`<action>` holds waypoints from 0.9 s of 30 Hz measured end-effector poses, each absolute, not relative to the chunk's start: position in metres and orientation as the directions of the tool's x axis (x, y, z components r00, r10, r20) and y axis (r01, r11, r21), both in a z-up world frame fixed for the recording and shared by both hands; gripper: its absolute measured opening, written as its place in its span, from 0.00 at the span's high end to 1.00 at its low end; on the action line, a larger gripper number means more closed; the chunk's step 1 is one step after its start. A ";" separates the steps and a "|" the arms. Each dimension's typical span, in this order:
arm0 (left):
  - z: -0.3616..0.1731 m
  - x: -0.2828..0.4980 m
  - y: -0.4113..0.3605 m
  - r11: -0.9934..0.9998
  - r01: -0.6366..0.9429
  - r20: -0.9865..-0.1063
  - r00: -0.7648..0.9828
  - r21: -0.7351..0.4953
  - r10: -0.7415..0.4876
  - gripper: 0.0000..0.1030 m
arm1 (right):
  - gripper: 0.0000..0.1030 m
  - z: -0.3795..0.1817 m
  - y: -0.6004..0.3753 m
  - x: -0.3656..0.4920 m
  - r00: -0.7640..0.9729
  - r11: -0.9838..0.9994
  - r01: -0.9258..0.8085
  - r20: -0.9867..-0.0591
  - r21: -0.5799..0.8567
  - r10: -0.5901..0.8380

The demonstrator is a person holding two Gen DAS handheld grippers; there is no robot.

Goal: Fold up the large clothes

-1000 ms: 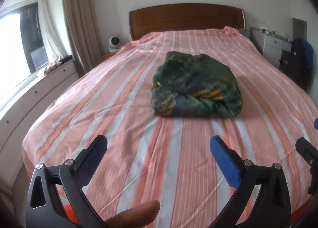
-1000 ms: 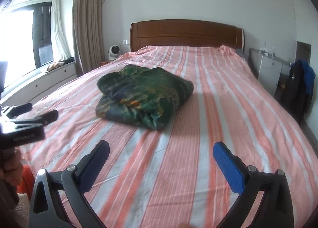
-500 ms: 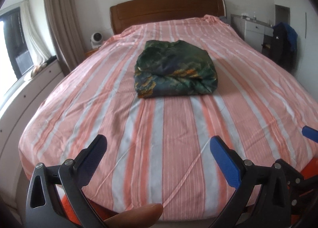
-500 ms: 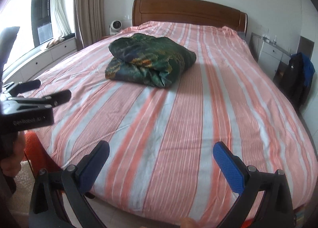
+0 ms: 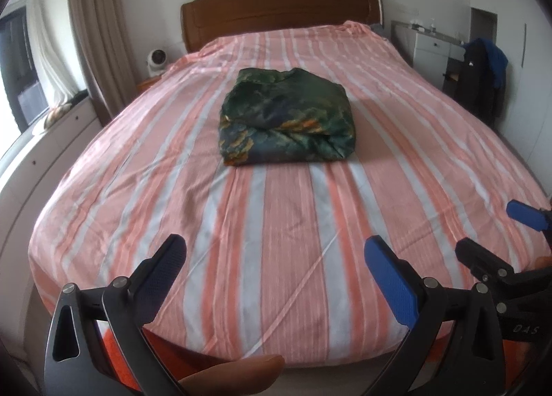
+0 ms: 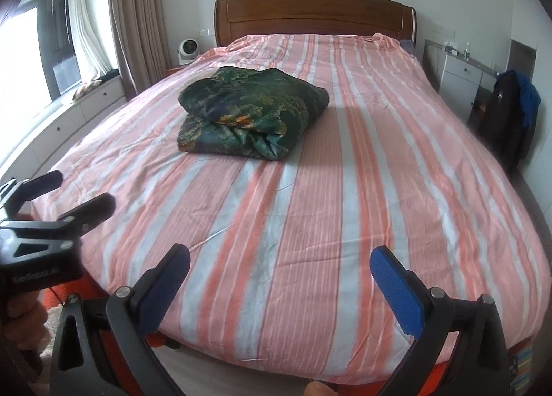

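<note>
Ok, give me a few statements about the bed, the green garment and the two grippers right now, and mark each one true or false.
1. The green garment lies folded into a compact bundle on the striped bed. True.
2. The left gripper is shut on the garment. False: it is open, empty, and near the foot of the bed.
3. The right gripper is open and holds nothing. True.
4. The garment hangs over the wooden headboard. False: it rests on the bed, well short of the headboard.
5. A small white fan stands beside the headboard. True.
</note>
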State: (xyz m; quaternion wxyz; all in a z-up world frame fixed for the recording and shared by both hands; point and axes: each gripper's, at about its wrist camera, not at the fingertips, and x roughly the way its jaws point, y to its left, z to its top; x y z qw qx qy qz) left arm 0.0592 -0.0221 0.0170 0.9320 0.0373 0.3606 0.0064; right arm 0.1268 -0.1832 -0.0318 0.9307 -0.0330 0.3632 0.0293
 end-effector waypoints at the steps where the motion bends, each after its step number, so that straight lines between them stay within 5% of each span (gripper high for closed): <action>1: 0.016 0.060 -0.021 0.997 0.013 -0.676 0.736 0.070 0.038 0.00 | 0.00 -0.032 -0.182 0.128 0.733 0.996 -0.075 -0.680 -0.043 0.026; 27: 0.021 0.055 -0.015 0.994 -0.016 -0.671 0.736 0.111 0.087 0.00 | 0.00 -0.014 -0.158 0.117 0.752 0.995 -0.067 -0.659 -0.073 0.002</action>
